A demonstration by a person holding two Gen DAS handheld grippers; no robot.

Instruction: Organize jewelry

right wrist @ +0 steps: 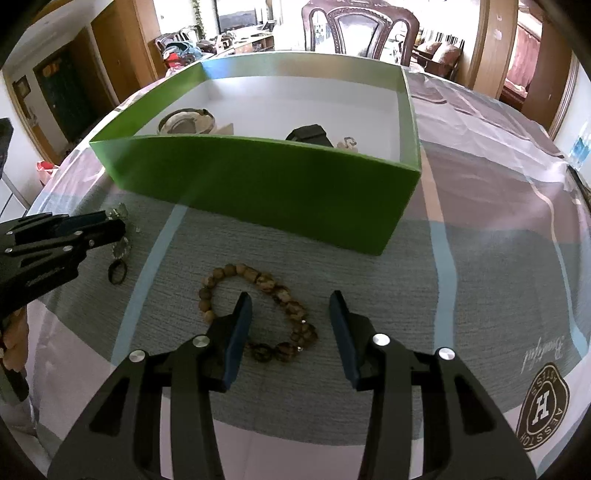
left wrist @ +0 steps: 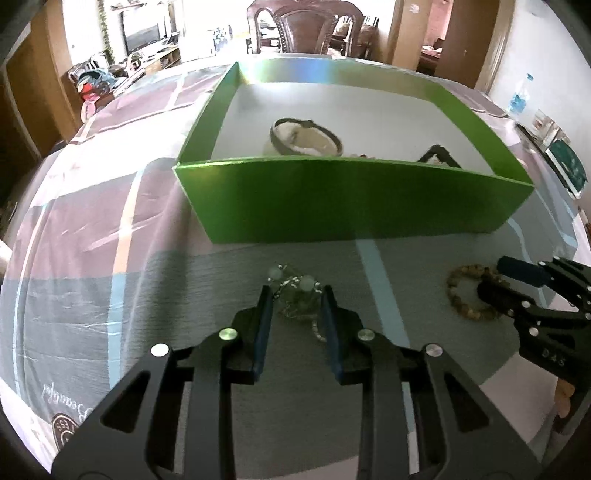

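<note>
A green box (left wrist: 332,206) stands on the checked cloth and holds a dark bangle (left wrist: 306,136) and a black piece (left wrist: 439,155). It also shows in the right wrist view (right wrist: 258,184). My left gripper (left wrist: 295,295) is open, its fingers on either side of a silvery beaded chain (left wrist: 295,291) on the cloth. That chain shows by the left gripper (right wrist: 107,225) in the right wrist view. My right gripper (right wrist: 291,299) is open over a brown wooden bead bracelet (right wrist: 266,284), whose right arc lies between the fingers. The bracelet (left wrist: 465,291) and right gripper (left wrist: 506,280) also show in the left wrist view.
A small dark ring (right wrist: 118,271) lies on the cloth near the chain. A dark wooden chair (right wrist: 360,29) stands beyond the table's far edge. The cloth carries a round printed logo (right wrist: 543,406) at the near right.
</note>
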